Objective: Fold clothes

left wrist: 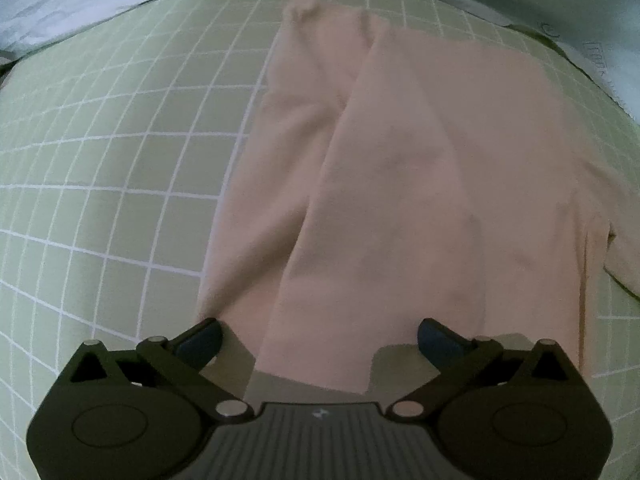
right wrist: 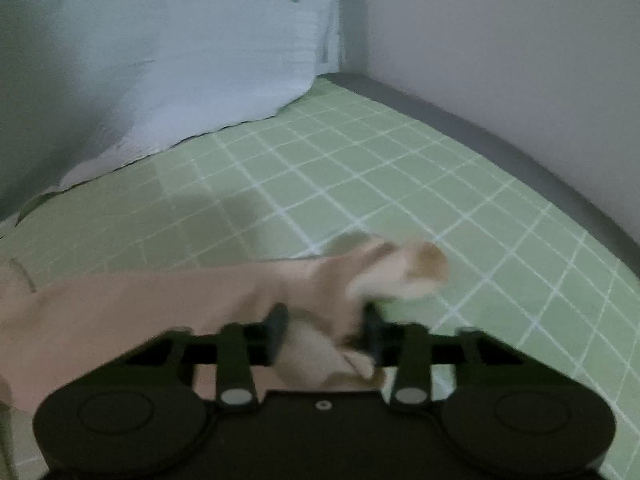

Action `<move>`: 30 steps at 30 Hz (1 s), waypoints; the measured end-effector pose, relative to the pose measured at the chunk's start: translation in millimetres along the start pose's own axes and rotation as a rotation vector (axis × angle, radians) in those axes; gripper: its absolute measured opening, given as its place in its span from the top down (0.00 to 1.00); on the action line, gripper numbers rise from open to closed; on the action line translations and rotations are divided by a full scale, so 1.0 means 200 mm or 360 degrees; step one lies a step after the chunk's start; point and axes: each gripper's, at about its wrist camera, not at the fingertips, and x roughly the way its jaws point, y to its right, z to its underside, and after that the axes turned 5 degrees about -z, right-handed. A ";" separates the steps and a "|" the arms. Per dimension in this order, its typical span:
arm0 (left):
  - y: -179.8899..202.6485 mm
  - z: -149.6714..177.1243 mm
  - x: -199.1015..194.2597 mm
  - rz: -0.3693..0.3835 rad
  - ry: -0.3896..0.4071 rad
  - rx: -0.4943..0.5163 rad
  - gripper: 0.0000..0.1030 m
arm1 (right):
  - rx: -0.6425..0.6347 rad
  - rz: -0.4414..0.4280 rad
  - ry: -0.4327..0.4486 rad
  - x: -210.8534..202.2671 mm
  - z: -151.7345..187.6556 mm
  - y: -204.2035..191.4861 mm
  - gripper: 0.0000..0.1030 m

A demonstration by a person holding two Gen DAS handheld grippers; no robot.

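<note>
One pink garment (left wrist: 400, 184) lies lengthwise on the green checked bedsheet (left wrist: 120, 160), one long panel already lapped over the rest, so my read is mid-fold. Left gripper (left wrist: 320, 340) hangs spread wide over its near hem, holding nothing; right gripper (right wrist: 326, 332) has a bunched end of the cloth between its fingers, jaws only part-closed, and the frame is too blurred to confirm a clamp. Next move needs a sure hold on that end before carrying it across; no containers in view, only a carrot-print pillow (right wrist: 208, 48) at the wall.
</note>
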 end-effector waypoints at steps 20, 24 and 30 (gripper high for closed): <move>-0.14 0.04 -0.16 0.0181 0.0102 -0.0217 0.00 | -0.0496 -0.1068 -0.0218 -0.24 0.17 -0.99 0.26; -0.14 0.09 -0.24 0.0188 0.0166 -0.0161 0.00 | -0.0449 -0.0949 -0.0157 -0.29 0.18 -0.86 0.05; 0.01 0.04 -0.28 0.0317 0.0233 -0.0015 0.00 | -0.0281 -0.0617 -0.0127 -0.27 0.18 -0.56 0.01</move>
